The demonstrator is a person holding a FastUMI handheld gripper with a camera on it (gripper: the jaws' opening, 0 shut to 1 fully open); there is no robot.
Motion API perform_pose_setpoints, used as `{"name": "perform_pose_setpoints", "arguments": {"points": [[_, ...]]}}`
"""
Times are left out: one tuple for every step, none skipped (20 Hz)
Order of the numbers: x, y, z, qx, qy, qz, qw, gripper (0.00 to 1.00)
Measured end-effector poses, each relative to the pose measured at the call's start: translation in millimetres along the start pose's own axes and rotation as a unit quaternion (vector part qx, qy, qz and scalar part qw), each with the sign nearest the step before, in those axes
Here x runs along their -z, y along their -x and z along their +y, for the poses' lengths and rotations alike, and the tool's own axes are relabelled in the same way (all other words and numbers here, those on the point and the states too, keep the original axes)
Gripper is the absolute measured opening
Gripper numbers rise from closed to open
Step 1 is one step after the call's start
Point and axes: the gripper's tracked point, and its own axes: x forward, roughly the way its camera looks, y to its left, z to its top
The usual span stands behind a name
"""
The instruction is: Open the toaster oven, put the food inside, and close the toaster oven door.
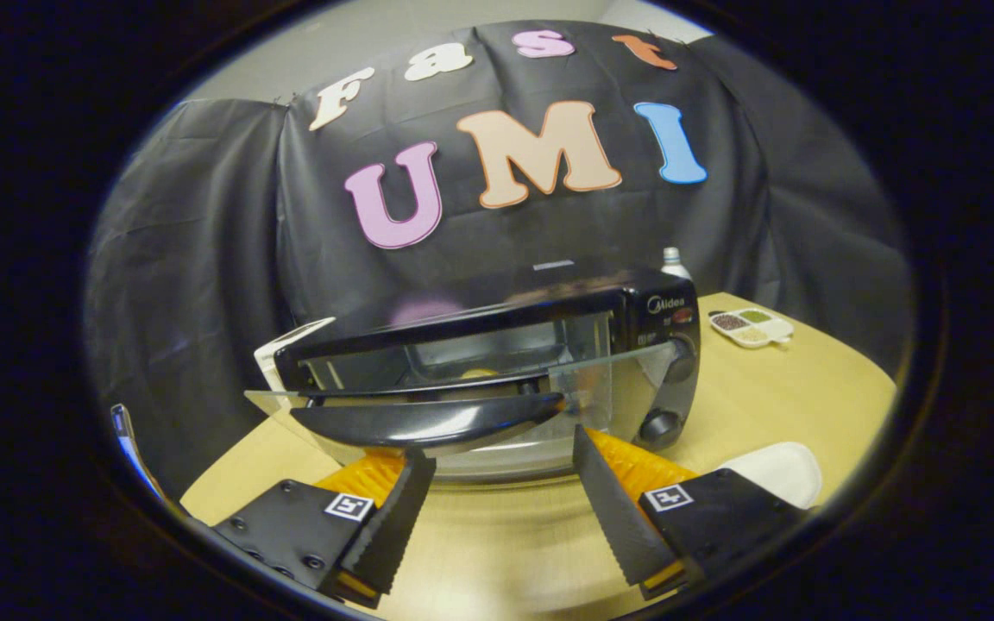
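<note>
Tool (497,483) fingers spread, just below toaster oven (497,345) door handle (428,420); door partly open, yellow food possibly inside.

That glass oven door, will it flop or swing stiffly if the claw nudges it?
The door looks rigid glass with a hard handle, so it likely pivots as one piece. Half open, it may drop or swing shut. The claw is open just below it.

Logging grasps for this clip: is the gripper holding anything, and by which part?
Nothing held. The gripper is open, its fingers just below the toaster oven door's handle, pressing on nothing.
</note>
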Motion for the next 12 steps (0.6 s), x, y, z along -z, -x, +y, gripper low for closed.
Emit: {"name": "perform_pose_setpoints", "arguments": {"points": [[-6, -2, 1, -0.001, 0.003, -0.005, 1.0, 0.98], [-14, -4, 3, -0.003, 0.007, -0.013, 1.0, 0.98], [-20, -6, 2, 0.0, 0.015, -0.022, 1.0, 0.98], [-27, -10, -1, 0.004, 0.027, -0.028, 0.999, 0.98], [-32, -11, -3, 0.01, 0.038, -0.029, 0.999, 0.98], [-36, -11, -2, 0.01, 0.043, -0.029, 0.999, 0.98], [-37, -9, 0, 0.011, 0.046, -0.027, 0.999, 0.98], [-36, -7, 1, 0.01, 0.052, -0.025, 0.998, 0.98], [-36, -4, 1, 0.009, 0.056, -0.026, 0.998, 0.98], [-37, 0, 2, 0.006, 0.059, -0.026, 0.998, 0.98], [-38, 5, 5, 0.001, 0.06, -0.028, 0.998, 0.98], [-41, 11, 6, -0.003, 0.06, -0.031, 0.998, 0.98]]}}
